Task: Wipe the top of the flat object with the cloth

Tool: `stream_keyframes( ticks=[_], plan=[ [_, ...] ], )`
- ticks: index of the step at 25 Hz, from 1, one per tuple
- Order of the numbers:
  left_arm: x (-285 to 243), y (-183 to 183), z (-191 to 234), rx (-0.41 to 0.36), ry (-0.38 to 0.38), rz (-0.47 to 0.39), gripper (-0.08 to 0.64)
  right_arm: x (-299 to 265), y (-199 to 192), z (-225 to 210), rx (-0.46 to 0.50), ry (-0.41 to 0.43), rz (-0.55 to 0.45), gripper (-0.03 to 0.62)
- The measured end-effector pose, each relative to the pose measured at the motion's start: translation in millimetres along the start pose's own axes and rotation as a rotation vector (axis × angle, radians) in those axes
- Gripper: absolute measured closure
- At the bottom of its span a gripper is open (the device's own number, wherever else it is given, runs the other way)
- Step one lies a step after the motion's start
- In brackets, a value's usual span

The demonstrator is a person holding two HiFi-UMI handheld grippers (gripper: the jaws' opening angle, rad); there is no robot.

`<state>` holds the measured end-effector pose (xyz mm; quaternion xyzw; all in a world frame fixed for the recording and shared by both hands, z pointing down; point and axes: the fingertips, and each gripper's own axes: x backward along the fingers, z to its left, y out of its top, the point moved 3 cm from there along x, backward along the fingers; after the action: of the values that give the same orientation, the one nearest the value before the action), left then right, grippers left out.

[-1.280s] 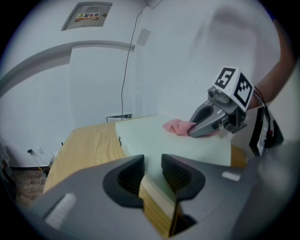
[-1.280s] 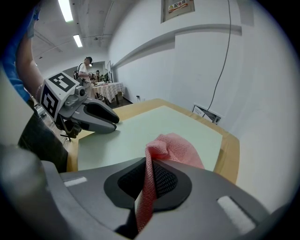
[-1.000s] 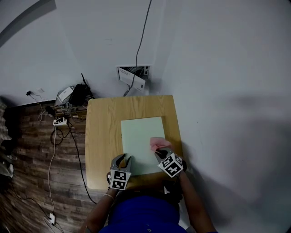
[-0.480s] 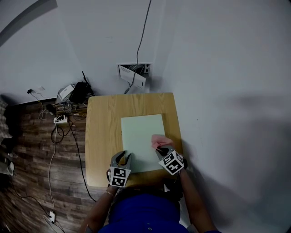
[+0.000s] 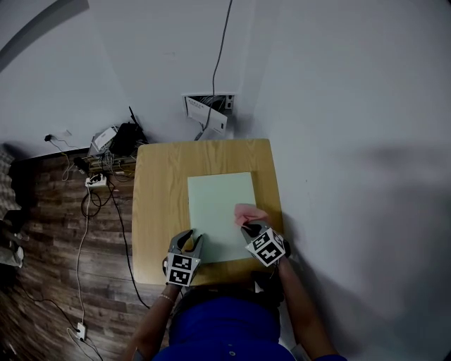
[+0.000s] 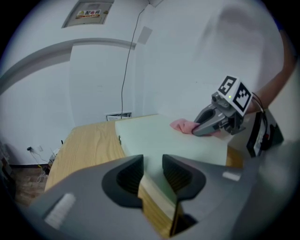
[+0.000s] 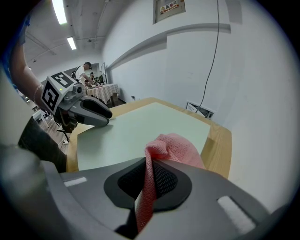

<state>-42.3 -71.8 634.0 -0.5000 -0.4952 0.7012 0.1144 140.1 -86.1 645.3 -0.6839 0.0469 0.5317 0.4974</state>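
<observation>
From the head view we look down on a wooden bench (image 5: 158, 204) set against a white wall, with a pale green board (image 5: 215, 201) lying flat on its right half. The pink cloth (image 5: 248, 213) sits on the board by its right edge, in the near half, and the right gripper (image 5: 249, 227) meets it from the near side. The left gripper (image 5: 190, 238) is at the board's near left corner. Left of the bench, cables (image 5: 99, 190) trail over a dark wooden floor (image 5: 42, 240). In the left gripper view, the left gripper (image 6: 152, 169) has its jaws a narrow gap apart, pinching nothing that we can see. The green of the board (image 6: 154, 138) and the wood of the bench (image 6: 86, 145) show through the gap, and we cannot tell whether the tips touch the board. Across the board, the right gripper (image 6: 198, 131) points down onto the cloth (image 6: 180, 124), which lies bunched on the surface near the right edge. In the right gripper view, the right gripper (image 7: 149, 180) has its jaws closed on the cloth (image 7: 176, 145). A fold of it runs down between the pads, and the rest bulges out ahead of them over the board (image 7: 140, 129). The left gripper (image 7: 104, 115) sits low at the board's left corner, its tips on or just over the edge. The bench (image 7: 219, 140) shows as a wooden strip along the board's right side, and a sign (image 7: 168, 7) hangs high on the wall.
</observation>
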Motion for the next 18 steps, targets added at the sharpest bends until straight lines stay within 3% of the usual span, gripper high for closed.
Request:
stream_keyframes(
  ticks=[6,12,18],
  plan=[
    [23.6,-5.8,-9.0,0.045,-0.04,-0.067,0.377,0.7,-0.7,0.1,-0.01,0.003,0.003,0.577],
    [36.6,-20.1,-24.9,0.076,-0.077,-0.06,0.293,0.2,-1.5,0.0,-0.015,0.01,0.005,0.577],
    [36.7,-28.6,-42.7,-0.005,-0.13,-0.023,0.233,-0.9,-0.8,2.2,-0.008,0.011,0.008,0.577]
  ],
)
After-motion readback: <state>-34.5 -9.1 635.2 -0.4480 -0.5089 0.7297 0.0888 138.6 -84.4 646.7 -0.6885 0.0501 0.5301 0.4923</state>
